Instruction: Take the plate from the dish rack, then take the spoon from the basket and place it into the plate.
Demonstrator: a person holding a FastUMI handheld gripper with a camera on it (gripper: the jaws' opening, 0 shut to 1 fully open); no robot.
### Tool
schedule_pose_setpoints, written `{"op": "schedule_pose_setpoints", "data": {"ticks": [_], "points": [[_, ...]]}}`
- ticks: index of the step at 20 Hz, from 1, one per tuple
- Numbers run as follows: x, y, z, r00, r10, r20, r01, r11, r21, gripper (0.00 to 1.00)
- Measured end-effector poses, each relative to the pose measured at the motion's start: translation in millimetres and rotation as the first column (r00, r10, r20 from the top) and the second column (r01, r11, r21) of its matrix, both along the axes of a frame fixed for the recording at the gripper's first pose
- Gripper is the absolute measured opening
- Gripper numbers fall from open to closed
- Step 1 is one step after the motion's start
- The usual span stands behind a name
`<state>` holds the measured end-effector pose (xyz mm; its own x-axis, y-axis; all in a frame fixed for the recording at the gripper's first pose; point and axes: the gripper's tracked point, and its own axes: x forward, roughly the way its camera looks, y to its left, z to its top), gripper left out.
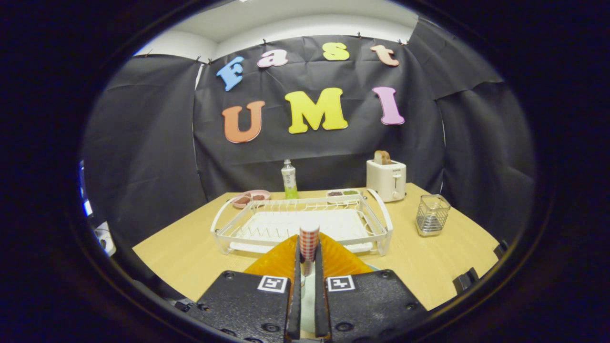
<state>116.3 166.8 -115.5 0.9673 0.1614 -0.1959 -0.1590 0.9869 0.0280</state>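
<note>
My gripper (pixel 308 257) is shut on a spoon (pixel 309 234) with a red-and-white checked handle that sticks up between the two fingers. Right under the fingers lies an orange ribbed plate (pixel 274 262) on the wooden table, in front of the rack. Its rim shows on both sides of the fingers, and its middle is hidden by them. Just beyond the plate stands the white wire dish rack (pixel 381 214) with nothing in its slots. The small metal mesh basket (pixel 432 215) stands to the right of the rack and looks empty.
Behind the rack are a pink dish (pixel 250 197), a clear bottle with a green label (pixel 289 180), a small two-part dish (pixel 343 193) and a white toaster (pixel 386 179) holding a slice of bread. Bare tabletop (pixel 181 257) lies on both sides of the plate.
</note>
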Motion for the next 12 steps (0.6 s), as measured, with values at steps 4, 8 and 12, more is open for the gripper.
{"op": "schedule_pose_setpoints", "data": {"ticks": [4,8,12], "points": [[-0.8,-2.6,-6.7,1.0,0.011,-0.021,-0.011,1.0,0.009,0.19],[1.0,-21.2,-1.2,1.0,-0.005,-0.019,0.006,1.0,0.022,0.33],[-5.8,-43.1,5.3,1.0,-0.019,-0.019,0.02,0.998,0.054,0.5]]}}
